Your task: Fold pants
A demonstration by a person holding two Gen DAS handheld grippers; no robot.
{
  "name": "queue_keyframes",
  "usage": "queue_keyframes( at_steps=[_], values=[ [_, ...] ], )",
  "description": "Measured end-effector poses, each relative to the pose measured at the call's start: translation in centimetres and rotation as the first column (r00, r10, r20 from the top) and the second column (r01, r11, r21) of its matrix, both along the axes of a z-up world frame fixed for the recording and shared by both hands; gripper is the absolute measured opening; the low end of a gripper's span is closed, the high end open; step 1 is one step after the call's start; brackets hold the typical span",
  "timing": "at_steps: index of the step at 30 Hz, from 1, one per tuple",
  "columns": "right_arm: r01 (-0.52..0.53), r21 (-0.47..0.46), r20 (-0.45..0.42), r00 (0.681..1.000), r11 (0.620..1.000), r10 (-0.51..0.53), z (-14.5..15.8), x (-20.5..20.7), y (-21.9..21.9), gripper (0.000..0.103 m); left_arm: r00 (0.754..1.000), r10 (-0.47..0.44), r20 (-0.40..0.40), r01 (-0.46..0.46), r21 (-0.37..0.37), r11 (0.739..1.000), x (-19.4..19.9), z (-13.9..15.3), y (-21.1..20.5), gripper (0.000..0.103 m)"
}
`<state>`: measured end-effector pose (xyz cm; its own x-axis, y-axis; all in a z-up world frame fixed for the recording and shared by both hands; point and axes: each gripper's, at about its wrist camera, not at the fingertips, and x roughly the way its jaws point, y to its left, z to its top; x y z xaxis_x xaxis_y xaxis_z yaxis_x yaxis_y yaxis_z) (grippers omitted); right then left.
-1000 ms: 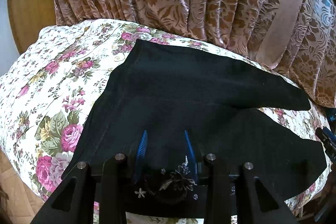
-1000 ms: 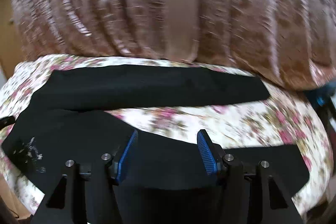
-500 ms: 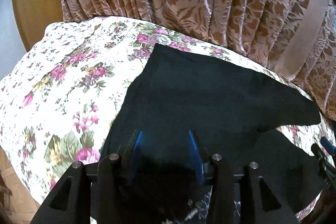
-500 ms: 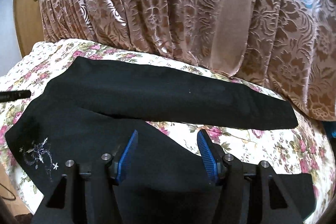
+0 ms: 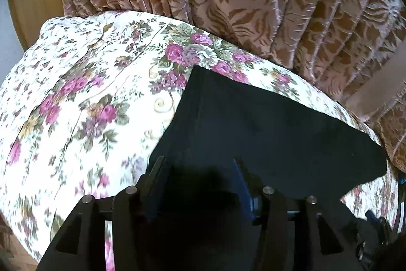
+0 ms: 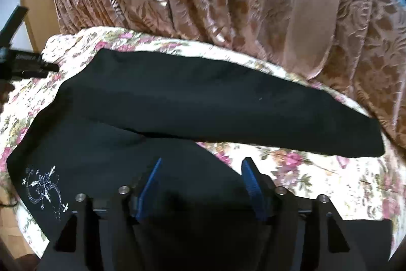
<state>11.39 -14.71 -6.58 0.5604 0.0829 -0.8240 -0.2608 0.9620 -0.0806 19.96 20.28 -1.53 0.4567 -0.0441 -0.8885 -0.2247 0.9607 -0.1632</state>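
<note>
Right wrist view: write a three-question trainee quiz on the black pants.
1. True or false: the black fabric pants lie with both legs stacked flat together.
2. The white embroidered motif sits (A) near the waist end, (B) at a leg hem.
3. Fill in: the right gripper has its blue-padded jaws ___ above the nearer leg.

Key: 1 false, the legs spread apart over the floral bedspread; 2 A; 3 open.

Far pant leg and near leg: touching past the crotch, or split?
Apart. In the right wrist view, floral bedspread shows between the far leg and the near leg toward the hems; they merge only at the crotch on the left.
</note>
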Motion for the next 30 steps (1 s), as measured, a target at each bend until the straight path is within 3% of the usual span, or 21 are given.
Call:
queue_keyframes(
  at_steps=[4,7,11,16,24,26,28,30],
  values=[
    [0.014,0.049,-0.066,0.998,0.999,-0.011,-1.7,1.1,-0.8,0.066,0.999,0.029,-0.021,-0.031,-0.078,0.996,3.3,-0.9,2.0,0.053],
    [0.025,0.071,-0.063,0.998,0.997,-0.020,-1.9,1.3,-1.7,0.066,0.998,0.063,-0.026,-0.066,-0.139,0.988,5.5,-1.2,3.4,0.052],
    [0.058,0.082,-0.058,0.997,0.995,-0.053,-1.8,1.9,-2.9,0.066,0.990,0.130,-0.046,-0.137,-0.232,0.963,8.8,-2.4,5.4,0.052],
    [0.086,0.071,-0.065,0.995,0.994,-0.081,-2.0,2.5,-3.7,0.066,0.985,0.149,-0.090,-0.171,-0.326,0.930,12.2,-4.6,6.1,0.052],
    [0.109,0.054,-0.074,0.992,0.993,-0.105,-2.2,2.9,-4.2,0.066,0.983,0.125,-0.132,-0.151,-0.209,0.966,16.6,-7.3,3.9,0.050],
    [0.115,0.049,-0.078,0.991,0.992,-0.111,-2.2,3.0,-4.5,0.066,0.985,0.100,-0.140,-0.120,-0.140,0.983,16.9,-7.8,2.8,0.036],
    [0.123,0.047,-0.083,0.989,0.991,-0.119,-2.2,3.0,-4.8,0.066,0.995,0.056,-0.083,-0.063,-0.093,0.994,16.3,-7.2,1.6,0.018],
    [0.132,0.046,-0.083,0.988,0.990,-0.128,-2.2,3.0,-5.1,0.066,1.000,0.021,-0.008,-0.022,-0.046,0.999,15.2,-5.8,0.5,0.013]
  ],
)
